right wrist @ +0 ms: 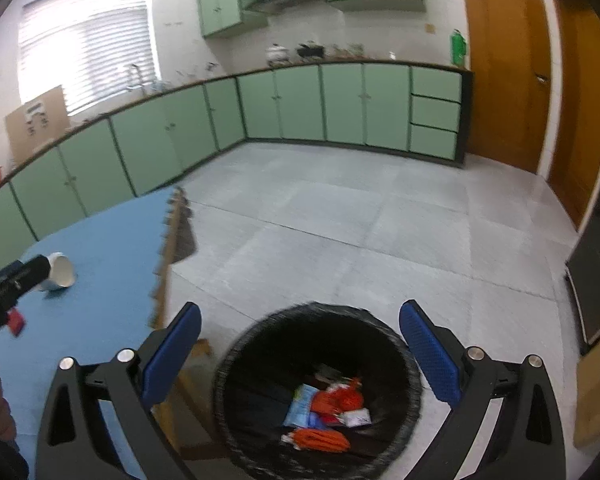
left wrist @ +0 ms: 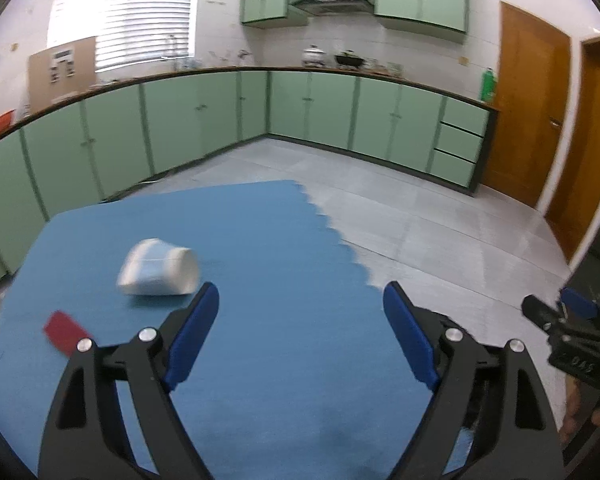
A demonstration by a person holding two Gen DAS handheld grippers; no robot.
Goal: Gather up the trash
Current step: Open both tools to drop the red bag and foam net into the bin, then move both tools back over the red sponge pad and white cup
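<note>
Two tools, and both of yours are spread wide with nothing between the blue pads. Your right tool (right wrist: 300,352) hangs directly over the black-lined bin (right wrist: 404,344), which stands on the floor just beside the desk's edge; wrappers in orange, blue and white (right wrist: 326,408) already lie at the bottom. Your left tool (left wrist: 300,332) hovers over the blue-covered desk (left wrist: 260,220), pointing toward the kitchen cabinets.

Judging by that, you look to be between a drop and the next pick. Two pieces remain on the desk: a white paper cup (left wrist: 159,267) lying on its side, just ahead and left of your left tool's near pad, and a small red scrap (left wrist: 64,333) lying flat nearer the desk's left edge. The cup is the closer reach. It will likely crush or roll under a hard squeeze, so come in across its body with the pads on either side and close gently. The flat scrap will want a lower, shallower approach, pads nearly scraping the cloth.

Only the right wrist view shows you the bin and its contents; it also shows the cup's open mouth (right wrist: 60,272) facing toward the bin side. Only the left wrist view shows the cup's full side and the whole red scrap, which your left tool half hides in the other view.
</note>
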